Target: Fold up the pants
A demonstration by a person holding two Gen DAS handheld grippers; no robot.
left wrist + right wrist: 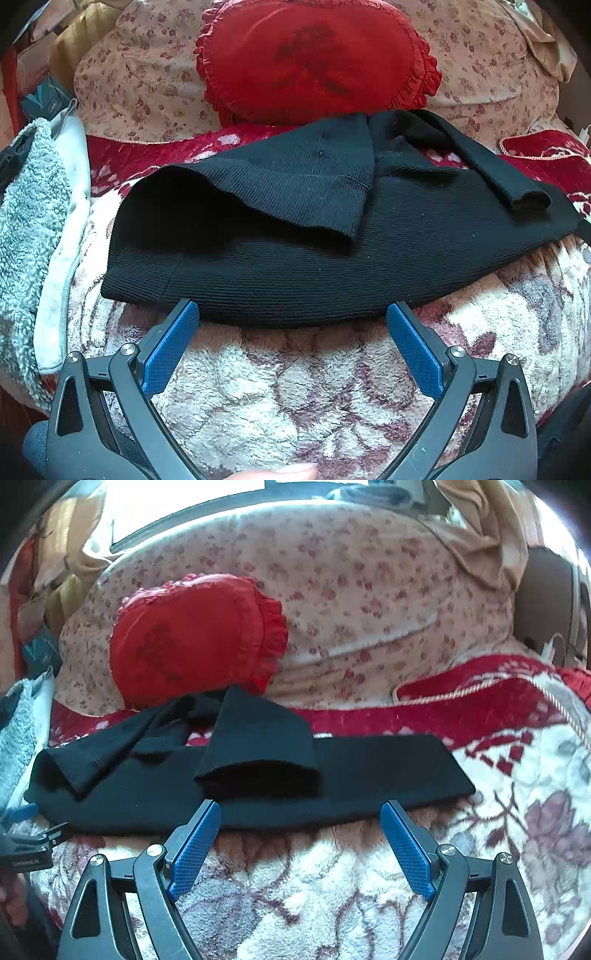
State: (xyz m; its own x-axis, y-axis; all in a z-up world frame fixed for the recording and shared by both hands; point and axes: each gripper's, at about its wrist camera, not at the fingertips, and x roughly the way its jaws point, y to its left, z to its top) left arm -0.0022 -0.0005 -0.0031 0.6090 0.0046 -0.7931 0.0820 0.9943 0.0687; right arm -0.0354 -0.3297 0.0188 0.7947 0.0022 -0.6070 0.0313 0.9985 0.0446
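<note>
Black ribbed pants point(295, 266) lie flat across a fluffy flowered blanket point(280, 398), with a leg end folded over on top. My left gripper point(291, 314) is open and empty, its blue pads just at the near edge of the fabric. In the right wrist view the pants point(258, 797) stretch from left to right, with a folded flap in the middle. My right gripper point(299, 812) is open and empty at the near edge of the pants. The left gripper's body point(29, 845) shows at the far left there.
A red heart-shaped frilled pillow point(314, 59) leans on a flowered pillow point(369, 609) behind the pants. A grey fleecy towel point(29, 221) and white cloth lie at the left. A red blanket border point(480, 698) runs behind.
</note>
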